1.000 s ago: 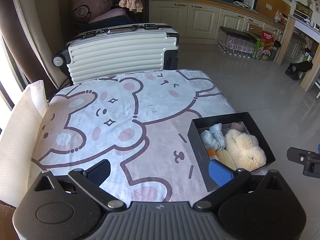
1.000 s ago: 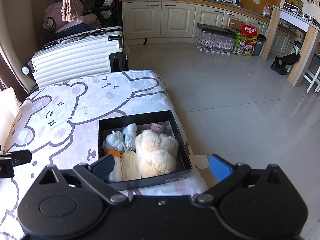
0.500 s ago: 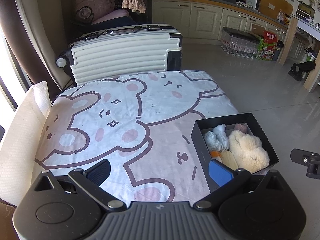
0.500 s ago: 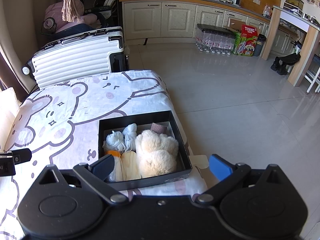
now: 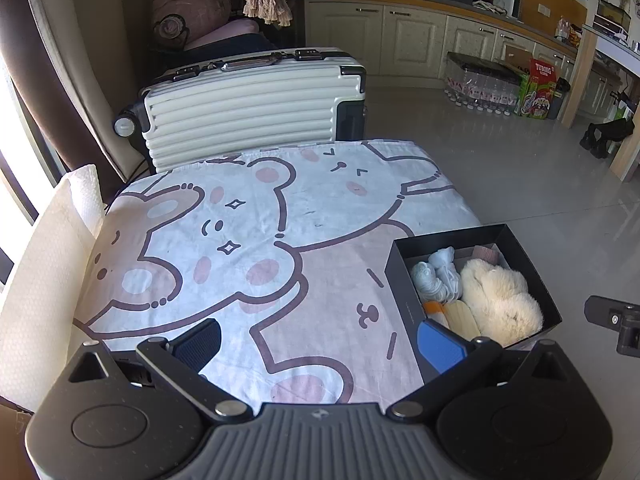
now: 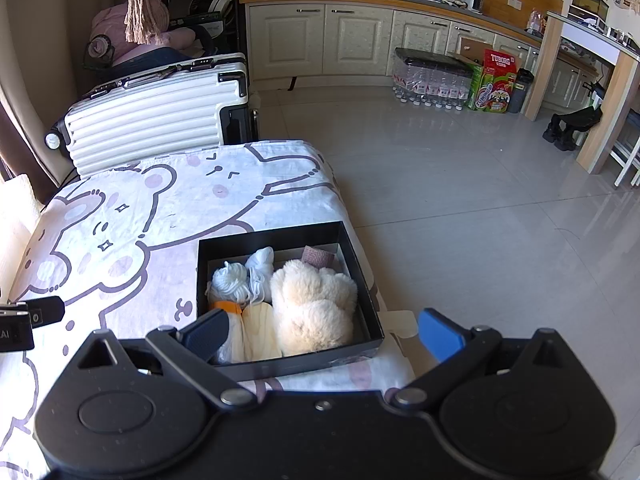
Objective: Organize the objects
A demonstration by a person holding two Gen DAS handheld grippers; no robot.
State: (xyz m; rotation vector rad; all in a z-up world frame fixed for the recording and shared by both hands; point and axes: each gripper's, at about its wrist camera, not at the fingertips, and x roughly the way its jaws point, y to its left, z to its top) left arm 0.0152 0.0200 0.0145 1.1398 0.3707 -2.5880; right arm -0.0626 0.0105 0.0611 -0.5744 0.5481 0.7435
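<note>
A black open box sits on the near right corner of the table; it also shows in the left wrist view. Inside lie a fluffy cream plush, white yarn, a white cloth item, a pinkish roll, an orange piece and a pale flat item. My right gripper is open and empty, held above the box's near side. My left gripper is open and empty over the cloth, left of the box.
The table wears a bear-print cloth. A white suitcase lies behind it. A paper towel roll stands at the left edge. Grey floor lies to the right, with bottled water and cabinets beyond.
The left wrist view has shifted slightly, with the scene sliding down and right. The right gripper has held still. Both stay open.
</note>
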